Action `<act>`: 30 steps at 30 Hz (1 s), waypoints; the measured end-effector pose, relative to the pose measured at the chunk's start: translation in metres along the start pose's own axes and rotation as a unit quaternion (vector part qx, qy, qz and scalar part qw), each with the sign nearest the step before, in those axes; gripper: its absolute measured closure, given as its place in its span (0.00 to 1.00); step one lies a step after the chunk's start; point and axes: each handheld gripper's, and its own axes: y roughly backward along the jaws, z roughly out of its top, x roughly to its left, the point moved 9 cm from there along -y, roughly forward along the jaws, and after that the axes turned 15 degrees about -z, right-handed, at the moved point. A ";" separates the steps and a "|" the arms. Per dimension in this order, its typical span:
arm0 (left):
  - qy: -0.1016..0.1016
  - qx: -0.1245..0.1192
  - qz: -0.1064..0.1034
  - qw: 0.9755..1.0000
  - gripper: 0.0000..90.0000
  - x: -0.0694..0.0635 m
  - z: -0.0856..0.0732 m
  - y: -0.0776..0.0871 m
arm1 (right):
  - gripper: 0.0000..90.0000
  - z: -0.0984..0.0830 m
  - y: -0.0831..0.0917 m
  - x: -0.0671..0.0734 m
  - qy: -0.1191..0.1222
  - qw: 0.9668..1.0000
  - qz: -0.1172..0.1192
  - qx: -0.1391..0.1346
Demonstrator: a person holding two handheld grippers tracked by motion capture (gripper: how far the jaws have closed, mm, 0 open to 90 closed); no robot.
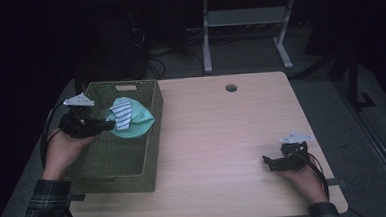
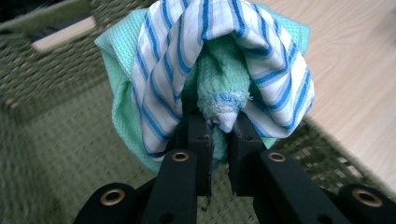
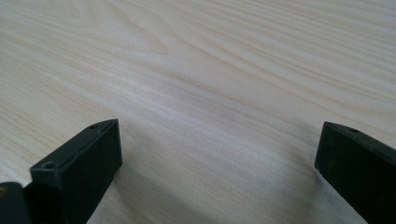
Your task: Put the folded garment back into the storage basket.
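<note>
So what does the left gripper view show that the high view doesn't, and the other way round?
Left gripper view alone: the left gripper pinching a frayed, blue-stitched hem of the mint-green cloth, with the blue-and-white striped cloth draped around it. High view alone: the right gripper open above the pale wooden table, and the round cable hole. Both: the cloths held over the olive-green woven basket.

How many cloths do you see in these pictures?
2, both clamped together in the left gripper above the green basket: a blue-striped white cloth draped over a mint green cloth. More may be hidden inside the bundle.
</note>
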 end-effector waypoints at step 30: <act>0.070 0.076 0.013 0.995 0.88 0.050 -0.064 -0.072 | 0.00 -0.001 -0.001 0.001 -0.005 1.000 0.016 0.008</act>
